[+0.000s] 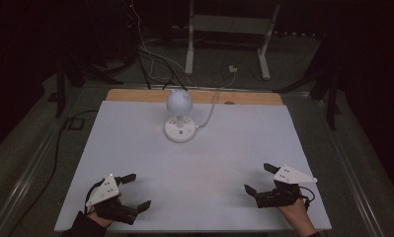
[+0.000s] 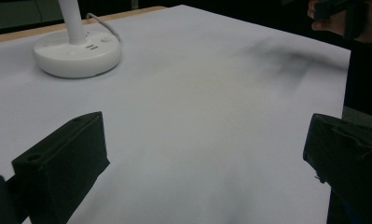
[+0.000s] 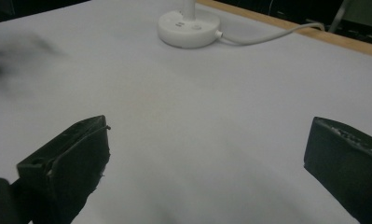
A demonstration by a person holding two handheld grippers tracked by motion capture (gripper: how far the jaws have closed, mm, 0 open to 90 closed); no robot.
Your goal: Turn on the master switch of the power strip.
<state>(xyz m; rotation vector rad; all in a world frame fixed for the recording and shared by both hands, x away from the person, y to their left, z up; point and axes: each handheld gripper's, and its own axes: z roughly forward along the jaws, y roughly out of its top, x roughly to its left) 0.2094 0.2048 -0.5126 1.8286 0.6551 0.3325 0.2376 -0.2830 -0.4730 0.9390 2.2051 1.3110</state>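
Both grippers wait empty at the table's near edge, left gripper (image 1: 134,191) and right gripper (image 1: 260,178) spread wide. The lamp (image 1: 179,116) stands mid-table toward the far edge. Best approach low toward its base, avoiding the cord (image 1: 210,114).

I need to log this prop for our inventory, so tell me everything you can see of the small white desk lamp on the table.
The small white desk lamp looks like smooth plastic. It has a round, flat base with small markings and a button on top, a slim upright stem and a dome-shaped head. It looks unlit. It stands upright toward the far middle of the white table cover, resting on it. A white cable leaves the base and runs over the far wooden edge. Both grippers are well away from it.
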